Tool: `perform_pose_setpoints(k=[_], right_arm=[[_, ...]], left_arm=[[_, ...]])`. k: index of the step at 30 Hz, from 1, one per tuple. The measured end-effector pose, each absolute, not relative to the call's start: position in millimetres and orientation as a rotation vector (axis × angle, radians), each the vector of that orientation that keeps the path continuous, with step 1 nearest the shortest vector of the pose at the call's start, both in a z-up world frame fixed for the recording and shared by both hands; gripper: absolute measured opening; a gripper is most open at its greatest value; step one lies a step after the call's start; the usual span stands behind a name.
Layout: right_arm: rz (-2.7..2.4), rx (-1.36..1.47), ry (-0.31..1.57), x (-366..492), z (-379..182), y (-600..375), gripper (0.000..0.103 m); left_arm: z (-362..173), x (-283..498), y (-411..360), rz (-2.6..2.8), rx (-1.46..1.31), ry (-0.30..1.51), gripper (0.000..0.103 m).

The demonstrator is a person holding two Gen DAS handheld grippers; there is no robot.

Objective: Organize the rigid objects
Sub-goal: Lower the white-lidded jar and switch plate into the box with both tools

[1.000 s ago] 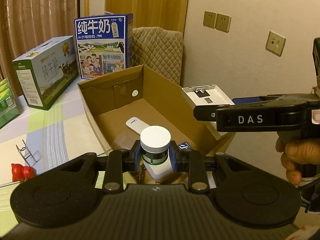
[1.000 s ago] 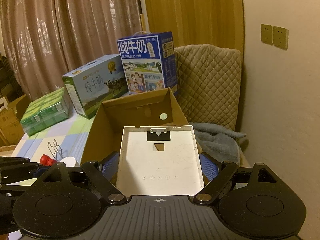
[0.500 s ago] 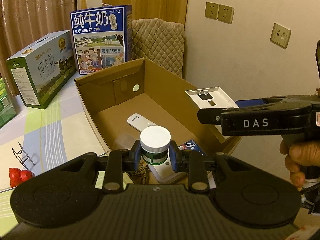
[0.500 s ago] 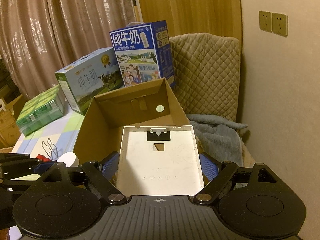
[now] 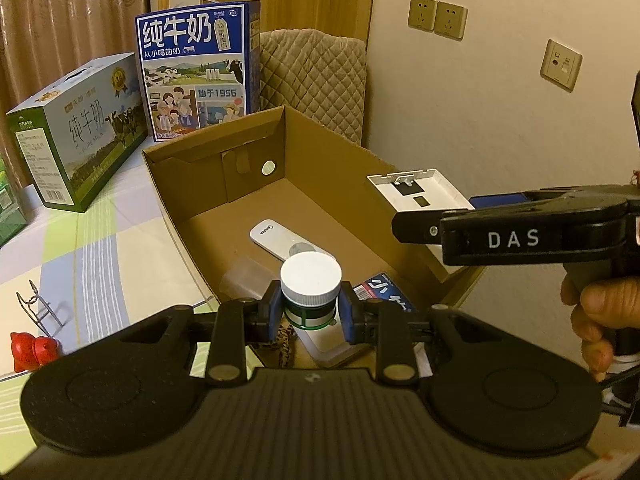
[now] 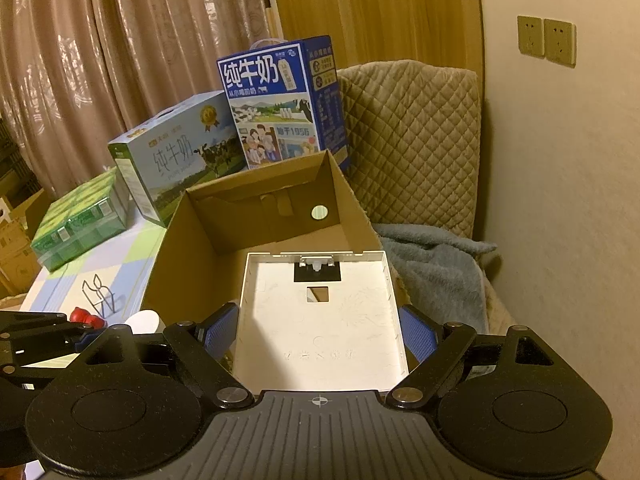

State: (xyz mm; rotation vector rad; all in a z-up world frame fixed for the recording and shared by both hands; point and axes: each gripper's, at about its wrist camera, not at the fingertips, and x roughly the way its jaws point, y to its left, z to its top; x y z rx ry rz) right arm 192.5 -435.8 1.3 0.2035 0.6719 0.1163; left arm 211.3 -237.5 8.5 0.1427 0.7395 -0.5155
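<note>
We have both loads at the open cardboard box (image 5: 320, 184). Our left hand-held gripper (image 5: 311, 312) is clenched on a white-capped jar (image 5: 311, 282), which hangs over the box's near end, above the white remote (image 5: 282, 240) lying slantwise on the floor; straight down is the way in. Our right hand-held gripper (image 6: 318, 334) grasps a flat white plastic tray (image 6: 320, 320) by its side edges, long axis pointing ahead, over the box's right wall, so it must shift left. The box's near corner is hidden behind the gripper body.
</note>
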Motion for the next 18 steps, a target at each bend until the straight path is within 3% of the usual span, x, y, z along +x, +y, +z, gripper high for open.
perform_pose_setpoints(k=[18], right_arm=[[0.113, 0.22, 0.671, 194.2, 1.3, -437.1, 0.082]], left_arm=[[6.1, 214.4, -238.2, -0.514, 0.147, 0.729, 0.024]])
